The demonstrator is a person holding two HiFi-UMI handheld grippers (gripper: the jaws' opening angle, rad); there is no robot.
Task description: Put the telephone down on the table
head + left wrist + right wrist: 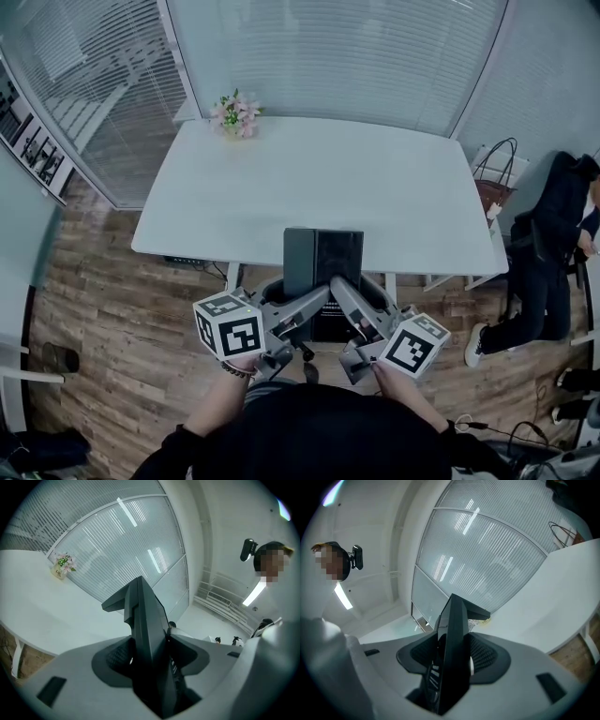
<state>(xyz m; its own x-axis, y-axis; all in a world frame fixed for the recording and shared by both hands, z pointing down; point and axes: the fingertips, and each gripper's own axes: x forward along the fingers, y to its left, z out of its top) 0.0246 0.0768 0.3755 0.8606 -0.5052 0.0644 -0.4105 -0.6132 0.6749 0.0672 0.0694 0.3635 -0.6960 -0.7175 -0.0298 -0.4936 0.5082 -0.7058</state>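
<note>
Two grey hand-held grippers clamp one black, slab-shaped plastic telephone (323,267) from either side. The left gripper (314,302) pinches its left flank and the right gripper (345,292) its right flank. In each gripper view the dark ribbed pads press flat against the body, which stands edge-on between the jaws. Each gripper carries one white cube with black square markers.

The telephone hangs over the near edge of the one white rectangular table (281,178). Its far half overlaps the tabletop and its near half sticks out toward the person holding it. Whether its underside touches the top cannot be told.

Nearly the whole tabletop is bare. One small bunch of pink flowers (234,114) sits at the far left corner, well apart from the telephone. The far edge runs close to a glass wall with blinds, and a second glass wall angles off at the left.

Wood-plank floor (103,300) lies open to the left of the table. To the right, one person in dark clothes (544,253) sits near the table's corner, with one handbag (492,183) just beside that edge.
</note>
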